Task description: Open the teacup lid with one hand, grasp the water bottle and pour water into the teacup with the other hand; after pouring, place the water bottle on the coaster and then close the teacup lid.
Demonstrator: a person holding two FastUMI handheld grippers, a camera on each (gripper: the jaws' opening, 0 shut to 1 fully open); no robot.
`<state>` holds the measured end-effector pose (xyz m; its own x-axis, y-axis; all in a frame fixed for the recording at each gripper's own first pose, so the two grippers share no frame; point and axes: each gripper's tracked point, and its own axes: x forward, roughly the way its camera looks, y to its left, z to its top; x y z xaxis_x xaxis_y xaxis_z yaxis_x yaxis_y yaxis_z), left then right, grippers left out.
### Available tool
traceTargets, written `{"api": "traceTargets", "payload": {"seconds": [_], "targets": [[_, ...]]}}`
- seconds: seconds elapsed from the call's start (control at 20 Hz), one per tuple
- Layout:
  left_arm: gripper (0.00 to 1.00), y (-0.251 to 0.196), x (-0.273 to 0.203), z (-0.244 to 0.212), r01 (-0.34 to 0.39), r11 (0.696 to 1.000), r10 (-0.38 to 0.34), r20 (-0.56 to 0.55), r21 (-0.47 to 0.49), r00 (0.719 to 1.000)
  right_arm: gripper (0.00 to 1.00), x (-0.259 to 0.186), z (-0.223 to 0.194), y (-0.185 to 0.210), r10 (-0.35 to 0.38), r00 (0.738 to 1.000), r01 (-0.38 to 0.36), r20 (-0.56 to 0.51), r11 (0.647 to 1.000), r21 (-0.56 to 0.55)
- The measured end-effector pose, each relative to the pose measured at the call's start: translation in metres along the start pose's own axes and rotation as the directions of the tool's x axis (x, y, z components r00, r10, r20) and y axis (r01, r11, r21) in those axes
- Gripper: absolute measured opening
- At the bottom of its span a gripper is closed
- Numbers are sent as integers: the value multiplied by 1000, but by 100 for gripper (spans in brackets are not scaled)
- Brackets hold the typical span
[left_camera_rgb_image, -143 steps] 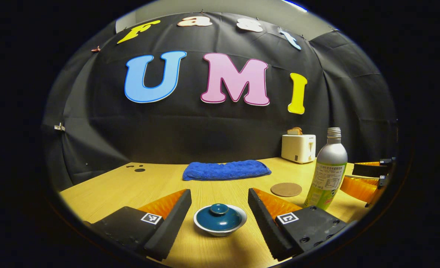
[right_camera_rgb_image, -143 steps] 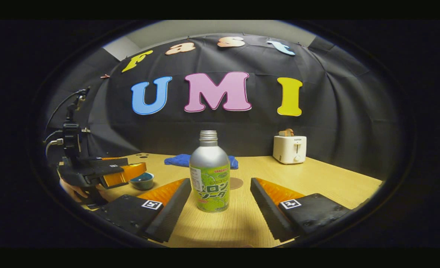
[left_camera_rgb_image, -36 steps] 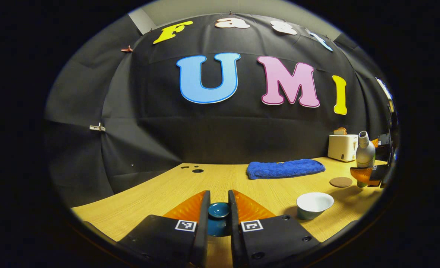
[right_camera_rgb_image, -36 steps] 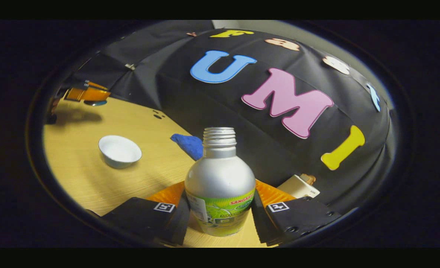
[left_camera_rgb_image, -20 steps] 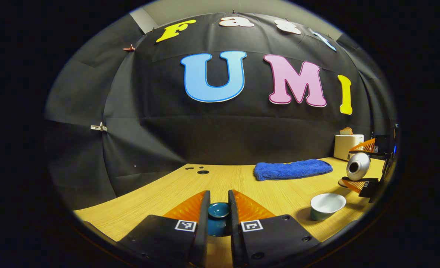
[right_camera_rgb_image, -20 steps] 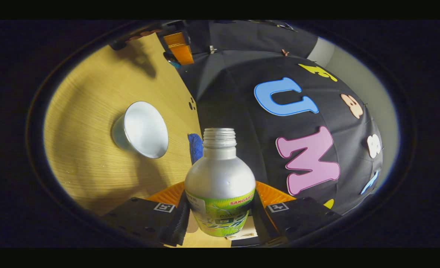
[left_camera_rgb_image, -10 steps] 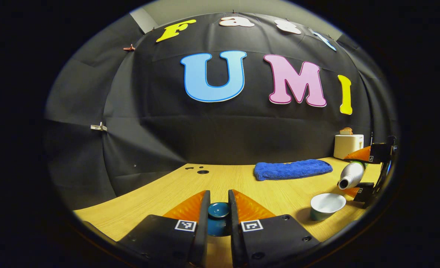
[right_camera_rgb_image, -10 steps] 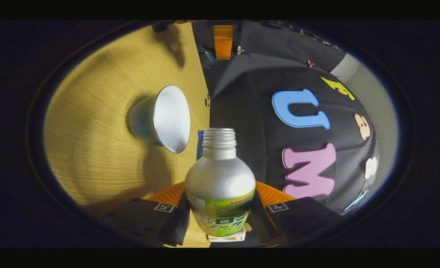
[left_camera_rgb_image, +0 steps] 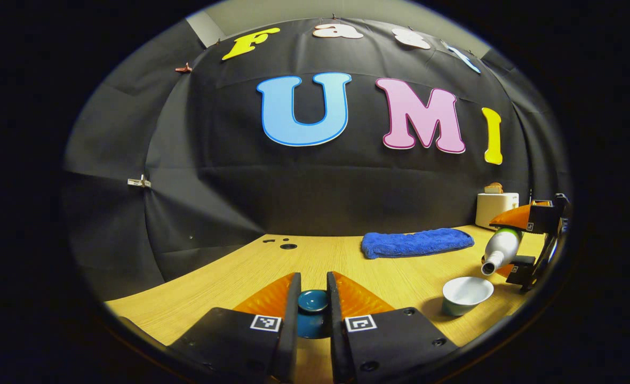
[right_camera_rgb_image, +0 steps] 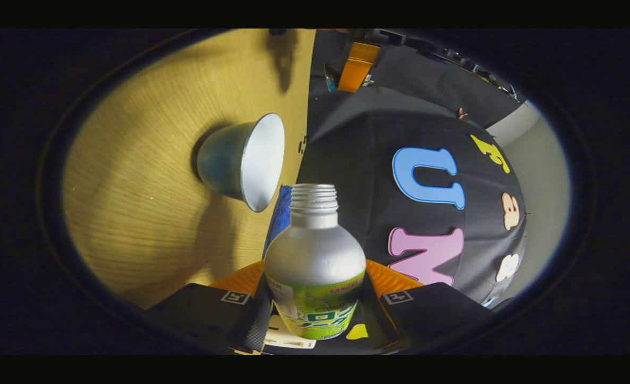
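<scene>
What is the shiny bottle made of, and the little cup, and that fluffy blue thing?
The water bottle looks like metal: matte silver sheen, threaded neck, printed green label. The teacup seems glazed ceramic, glossy white inside, blue-green outside. The blue towel looks like soft, nubby cloth. The table shows wood grain, possibly laminate.

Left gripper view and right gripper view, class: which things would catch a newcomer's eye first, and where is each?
The silver metal bottle with a green label, clamped in the right gripper, is tipped with its open mouth above the white-lined teacup on the wooden table. Near the camera, the left gripper pinches the dark teal round lid by its knob.
</scene>
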<state>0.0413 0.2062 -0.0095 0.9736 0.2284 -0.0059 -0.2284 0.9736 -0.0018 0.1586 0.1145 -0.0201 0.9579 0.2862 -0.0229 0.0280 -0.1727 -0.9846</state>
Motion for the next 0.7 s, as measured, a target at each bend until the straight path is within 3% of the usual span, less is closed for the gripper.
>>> {"api": "traceTargets", "payload": {"seconds": [0.7], "targets": [[29,-2,0,0,11,1000,-11,1,1,1000,74,5,2,-5,-5,999,10,32,988,-154]]}}
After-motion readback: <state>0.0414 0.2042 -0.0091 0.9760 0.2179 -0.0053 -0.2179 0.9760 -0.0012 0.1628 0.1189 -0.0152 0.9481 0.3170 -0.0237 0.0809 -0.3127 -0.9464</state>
